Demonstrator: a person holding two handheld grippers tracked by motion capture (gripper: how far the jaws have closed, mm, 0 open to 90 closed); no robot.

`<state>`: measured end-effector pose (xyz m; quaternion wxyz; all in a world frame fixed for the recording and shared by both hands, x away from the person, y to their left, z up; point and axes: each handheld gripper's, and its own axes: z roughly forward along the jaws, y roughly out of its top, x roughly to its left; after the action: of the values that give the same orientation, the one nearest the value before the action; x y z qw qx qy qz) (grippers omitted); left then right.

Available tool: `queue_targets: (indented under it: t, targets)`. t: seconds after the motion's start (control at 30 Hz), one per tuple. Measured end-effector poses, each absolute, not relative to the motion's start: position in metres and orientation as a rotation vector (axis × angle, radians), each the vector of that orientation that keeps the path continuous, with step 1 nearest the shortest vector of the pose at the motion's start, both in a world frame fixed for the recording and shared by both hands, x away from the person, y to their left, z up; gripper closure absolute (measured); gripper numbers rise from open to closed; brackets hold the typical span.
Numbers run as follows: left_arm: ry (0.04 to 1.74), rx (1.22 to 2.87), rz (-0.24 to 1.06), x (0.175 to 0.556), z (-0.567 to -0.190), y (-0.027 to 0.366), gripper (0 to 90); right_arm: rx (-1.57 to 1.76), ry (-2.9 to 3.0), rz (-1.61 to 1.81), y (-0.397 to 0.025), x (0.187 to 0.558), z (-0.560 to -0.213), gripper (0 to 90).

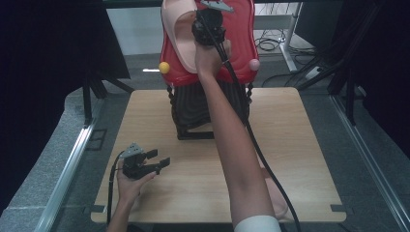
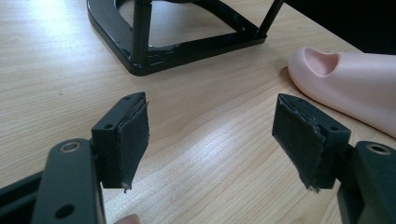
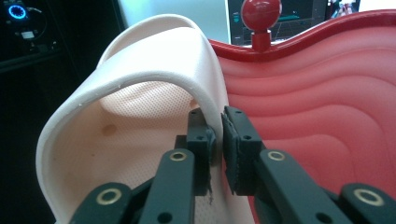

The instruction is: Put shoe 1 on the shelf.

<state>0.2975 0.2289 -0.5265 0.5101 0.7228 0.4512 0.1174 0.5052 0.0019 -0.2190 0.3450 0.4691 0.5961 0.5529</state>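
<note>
Pink slipper (image 3: pixel 154 93) edge pinched by right gripper (image 3: pixel 218 140) fingers against red rack (image 3: pixel 327 93); left gripper (image 2: pixel 210 140) fingers spread wide.

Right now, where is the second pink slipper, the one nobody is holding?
The loose pink slipper lies flat on the table, near its front right, beside the person's right forearm.

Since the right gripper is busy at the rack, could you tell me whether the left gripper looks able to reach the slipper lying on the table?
Probably yes: the left gripper is open, and only bare table lies between it and the slipper.
</note>
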Motion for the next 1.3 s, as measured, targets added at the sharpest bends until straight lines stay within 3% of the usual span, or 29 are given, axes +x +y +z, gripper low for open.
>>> queue_targets:
  t: [0.07,0.13,0.3,0.73,1.3]
  targets:
    - [1.085,1.743,0.284,0.297,-0.526,0.228,27.2,1.221,1.541,1.446,0.002,0.504,-0.218,74.5]
    - [1.082,1.745,0.284,0.297,-0.526,0.228,27.2,1.209,1.544,1.437,0.001,0.502,-0.218,64.7]
    - [1.081,1.749,0.286,0.297,-0.526,0.228,27.1,1.190,1.568,1.447,-0.003,0.493,-0.217,57.1]
    - [1.072,1.751,0.294,0.296,-0.523,0.224,27.1,1.107,1.687,1.508,-0.040,0.444,-0.227,54.7]
    - [1.071,1.779,0.286,0.297,-0.526,0.218,27.0,1.061,1.792,1.560,-0.087,0.386,-0.283,54.8]
